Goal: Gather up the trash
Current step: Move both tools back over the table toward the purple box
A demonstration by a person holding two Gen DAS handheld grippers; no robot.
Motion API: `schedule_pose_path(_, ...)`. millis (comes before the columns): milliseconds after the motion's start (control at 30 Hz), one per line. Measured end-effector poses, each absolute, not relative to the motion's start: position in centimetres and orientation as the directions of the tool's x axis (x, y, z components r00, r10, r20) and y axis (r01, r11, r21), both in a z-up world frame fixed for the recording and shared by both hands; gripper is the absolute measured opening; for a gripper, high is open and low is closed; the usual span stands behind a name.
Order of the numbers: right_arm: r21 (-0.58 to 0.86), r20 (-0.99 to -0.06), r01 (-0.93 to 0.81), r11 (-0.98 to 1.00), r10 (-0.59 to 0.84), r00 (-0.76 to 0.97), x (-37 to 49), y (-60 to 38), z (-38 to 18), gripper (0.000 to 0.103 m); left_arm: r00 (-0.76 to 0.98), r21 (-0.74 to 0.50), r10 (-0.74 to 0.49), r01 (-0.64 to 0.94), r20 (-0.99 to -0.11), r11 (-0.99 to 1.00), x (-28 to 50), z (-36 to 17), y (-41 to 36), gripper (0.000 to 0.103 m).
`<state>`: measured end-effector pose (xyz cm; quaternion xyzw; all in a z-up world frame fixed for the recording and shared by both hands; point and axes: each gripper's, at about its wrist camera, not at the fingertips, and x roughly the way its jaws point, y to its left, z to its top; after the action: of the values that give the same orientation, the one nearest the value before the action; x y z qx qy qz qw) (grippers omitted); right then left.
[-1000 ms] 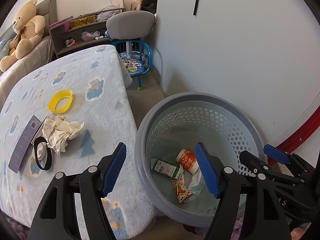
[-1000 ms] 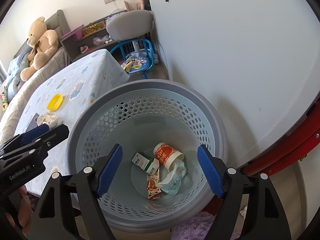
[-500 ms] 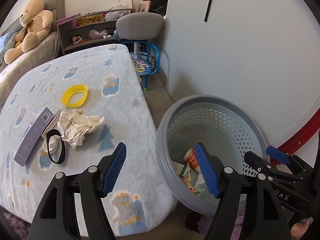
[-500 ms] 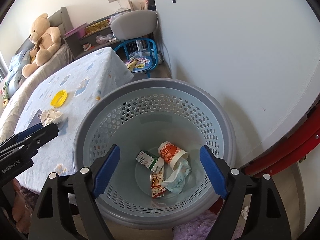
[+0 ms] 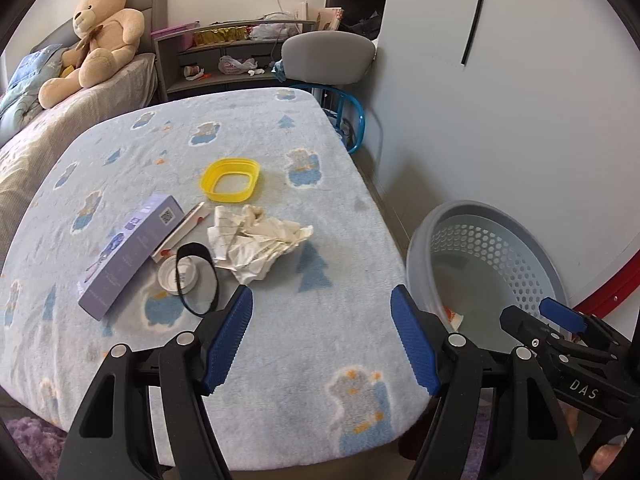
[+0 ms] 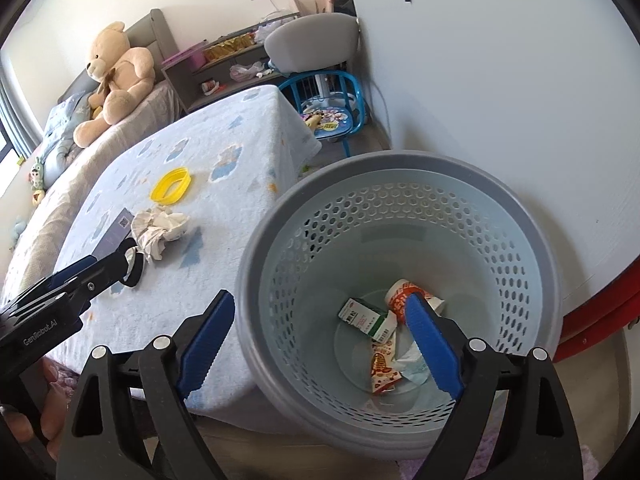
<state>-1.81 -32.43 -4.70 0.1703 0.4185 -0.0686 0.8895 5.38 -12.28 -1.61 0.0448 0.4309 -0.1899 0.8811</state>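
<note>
A grey perforated basket stands on the floor beside the table and holds a paper cup, a small carton and wrappers. On the table lie crumpled paper, a yellow ring lid, a purple box, a white lid and a black band. My left gripper is open and empty above the table's near edge, short of the crumpled paper. My right gripper is open and empty over the basket's near rim; the basket also shows in the left wrist view.
The table wears a blue fleece cover. A grey chair and a blue child's chair stand behind it by the white wall. A bed with a teddy bear is at the far left. A red hoop leans by the basket.
My left gripper has swung left from over the basket to over the table, now facing the crumpled paper. My right gripper has drifted slightly left, staying over the basket. Both stay open.
</note>
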Motion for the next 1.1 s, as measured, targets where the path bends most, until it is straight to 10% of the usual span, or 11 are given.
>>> schedule_pose_path(1100,0.217,-0.761,0.093,0.972,0.109,0.64,2.5,-19.7,-3.5,0.09,0.609,-0.077,-0.183,0.196,-0.772,0.978,9.7,-1.7,4.1,0.071)
